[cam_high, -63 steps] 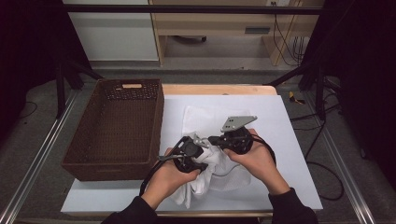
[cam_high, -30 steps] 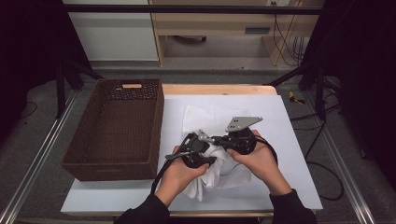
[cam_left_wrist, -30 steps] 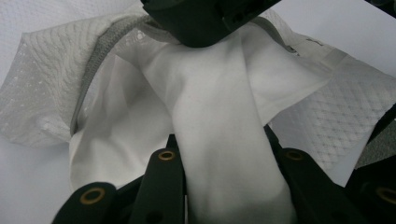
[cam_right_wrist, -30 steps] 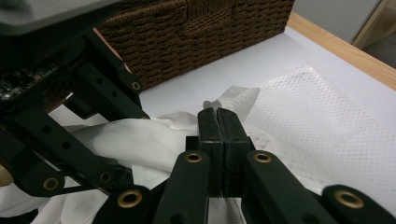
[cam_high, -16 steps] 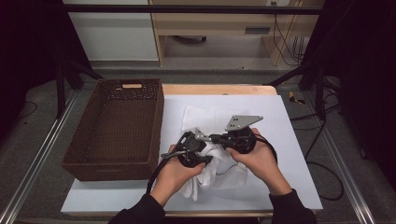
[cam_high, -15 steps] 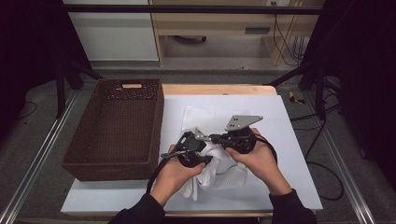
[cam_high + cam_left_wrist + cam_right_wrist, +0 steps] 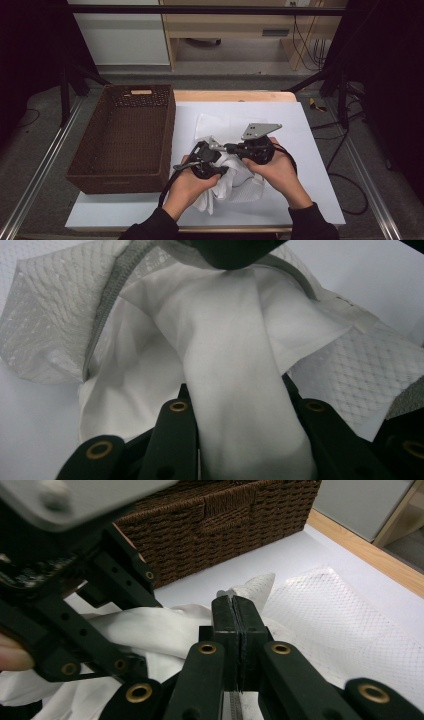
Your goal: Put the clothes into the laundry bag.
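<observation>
1. Left gripper (image 7: 212, 159) fingers clamp a white cloth (image 7: 235, 385) fold between them.
2. Right gripper (image 7: 233, 611) fingers press together on the mesh bag (image 7: 320, 615) edge.
3. Basket (image 7: 125, 135) sits left; bare tabletop (image 7: 310, 150) right.

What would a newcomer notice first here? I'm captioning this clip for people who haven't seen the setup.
Two hand-held grippers meet over a white garment at the table's near middle: the left gripper clamps a bunched fold, the right gripper pinches its edge. A dark brown wicker basket sits beside them, to the left.
</observation>
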Demonstrator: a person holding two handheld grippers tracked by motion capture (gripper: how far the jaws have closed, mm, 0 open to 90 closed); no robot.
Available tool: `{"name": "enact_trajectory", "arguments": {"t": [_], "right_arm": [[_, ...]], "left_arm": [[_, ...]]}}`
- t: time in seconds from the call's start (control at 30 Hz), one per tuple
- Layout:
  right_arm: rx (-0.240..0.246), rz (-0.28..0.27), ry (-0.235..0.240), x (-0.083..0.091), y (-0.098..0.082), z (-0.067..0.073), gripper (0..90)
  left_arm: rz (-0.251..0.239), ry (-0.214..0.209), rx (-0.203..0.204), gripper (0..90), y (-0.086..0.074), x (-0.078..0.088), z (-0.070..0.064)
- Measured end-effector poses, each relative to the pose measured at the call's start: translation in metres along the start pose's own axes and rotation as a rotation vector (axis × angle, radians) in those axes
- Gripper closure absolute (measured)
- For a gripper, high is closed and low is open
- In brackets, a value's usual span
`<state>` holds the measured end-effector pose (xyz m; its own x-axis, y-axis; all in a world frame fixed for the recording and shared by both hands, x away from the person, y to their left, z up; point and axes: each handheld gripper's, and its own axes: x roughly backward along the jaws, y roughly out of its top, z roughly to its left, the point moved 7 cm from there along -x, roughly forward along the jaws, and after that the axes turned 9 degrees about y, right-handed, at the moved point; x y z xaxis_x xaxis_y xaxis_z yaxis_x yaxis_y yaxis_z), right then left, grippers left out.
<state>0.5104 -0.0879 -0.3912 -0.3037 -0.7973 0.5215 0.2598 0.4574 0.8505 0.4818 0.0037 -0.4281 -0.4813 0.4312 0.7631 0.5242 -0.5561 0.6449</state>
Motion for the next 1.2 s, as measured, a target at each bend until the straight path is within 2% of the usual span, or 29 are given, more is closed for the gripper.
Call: {"name": "enact_trajectory", "arguments": {"t": [0.23, 0.83, 0.87, 0.97, 1.2], "right_arm": [[-0.002, -0.003, -0.005, 0.002, 0.000, -0.001, 89.9], [-0.024, 0.023, -0.002, -0.001, -0.012, -0.006, 89.9], [-0.024, 0.023, -0.002, -0.001, -0.013, -0.006, 89.8], [-0.031, 0.024, -0.004, -0.001, -0.014, -0.008, 89.8], [-0.029, 0.021, 0.001, 0.000, -0.015, -0.008, 89.8]], "left_arm": [[0.004, 0.010, -0.024, 71.4, 0.003, 0.003, -0.002], [-0.039, 0.007, 0.041, 70.9, 0.007, -0.035, 0.005], [-0.048, 0.006, 0.053, 70.8, 0.008, -0.036, 0.005], [-0.056, 0.000, 0.053, 70.1, 0.009, -0.039, 0.005], [-0.109, -0.004, 0.070, 69.2, 0.011, -0.049, 0.004]]}}
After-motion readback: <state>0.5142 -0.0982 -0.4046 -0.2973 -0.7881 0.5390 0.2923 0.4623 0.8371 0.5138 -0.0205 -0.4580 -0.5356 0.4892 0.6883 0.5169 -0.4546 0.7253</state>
